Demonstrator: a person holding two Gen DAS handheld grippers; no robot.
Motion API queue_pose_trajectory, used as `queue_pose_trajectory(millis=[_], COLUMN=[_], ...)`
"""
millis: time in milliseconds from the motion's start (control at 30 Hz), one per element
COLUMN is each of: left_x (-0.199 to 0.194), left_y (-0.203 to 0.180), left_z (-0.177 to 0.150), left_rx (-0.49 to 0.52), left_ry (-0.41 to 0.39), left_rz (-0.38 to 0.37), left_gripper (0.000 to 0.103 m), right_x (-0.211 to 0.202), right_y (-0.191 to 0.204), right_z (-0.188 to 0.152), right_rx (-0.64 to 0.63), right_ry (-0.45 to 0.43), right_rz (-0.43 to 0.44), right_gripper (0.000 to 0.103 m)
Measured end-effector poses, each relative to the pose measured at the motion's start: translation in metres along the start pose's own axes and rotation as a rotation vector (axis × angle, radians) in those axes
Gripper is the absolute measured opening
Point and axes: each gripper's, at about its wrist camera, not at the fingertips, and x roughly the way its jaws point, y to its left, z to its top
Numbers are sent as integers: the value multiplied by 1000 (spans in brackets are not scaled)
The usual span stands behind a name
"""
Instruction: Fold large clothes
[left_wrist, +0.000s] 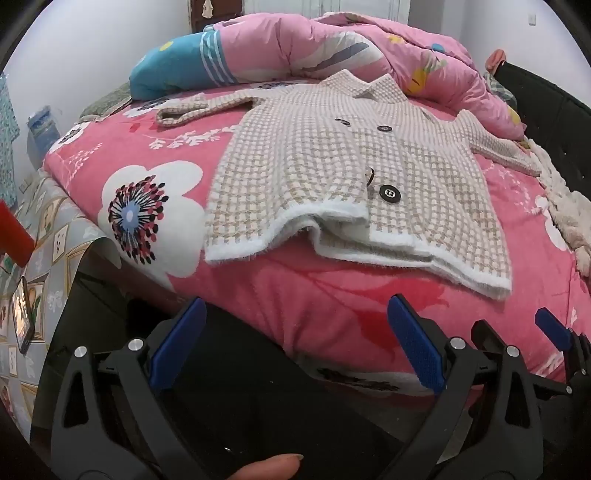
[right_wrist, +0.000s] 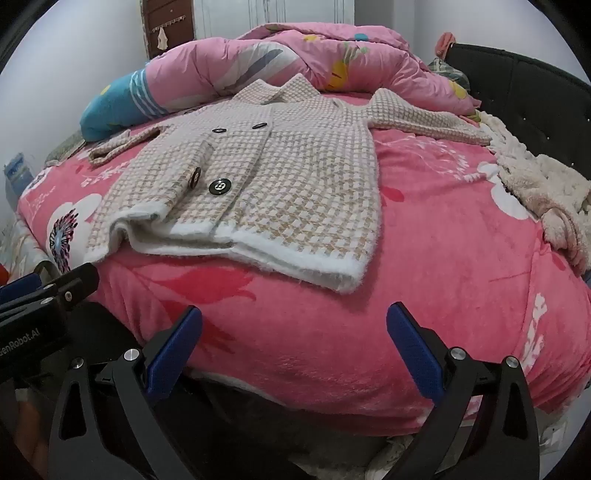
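The beige-and-white checked knit cardigan with black buttons (left_wrist: 343, 173) lies front-up on the pink floral fleece bedspread (left_wrist: 295, 306), hem toward the cameras, collar toward the far end, and both sleeves spread out sideways. The white-trimmed hem is rumpled and lifted where the two front panels overlap. No fold appears to have been made yet.

The left claw (left_wrist: 295, 343) stands wide open and empty, short of the bed's near edge. The right claw (right_wrist: 293, 349) is likewise fully open with nothing between its blue pads, over the near edge of the bedspread. Neither touches the garment.

Recommended handling, as a judgement: flatten the buckled hem first, then take each sleeve near its cuff and lay it across the chest before folding the body. The knit looks thick and fuzzy; a pinch should gather only the intended layer at the overlapping front, or the panels may drag apart.

Surroundings: a bunched pink printed quilt (left_wrist: 332, 48) lies just behind the collar, a blue striped pillow (left_wrist: 177, 70) beside the left sleeve, and a cream fluffy blanket (right_wrist: 543, 192) near the right sleeve's end. The blanket and quilt crowd the sleeve tips; the near bedspread is free for folding.
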Motion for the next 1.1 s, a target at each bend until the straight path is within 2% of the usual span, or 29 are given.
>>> queue_pose_trajectory(millis=[1100], left_x=[-4], left_y=[7], left_z=[2], left_rx=[-7], left_ry=[0], left_rz=[-8], left_gripper=[95], right_x=[-2], right_y=[-2], right_z=[-1], right_rx=[7], right_ry=[0], right_rz=[4], right_gripper=[97])
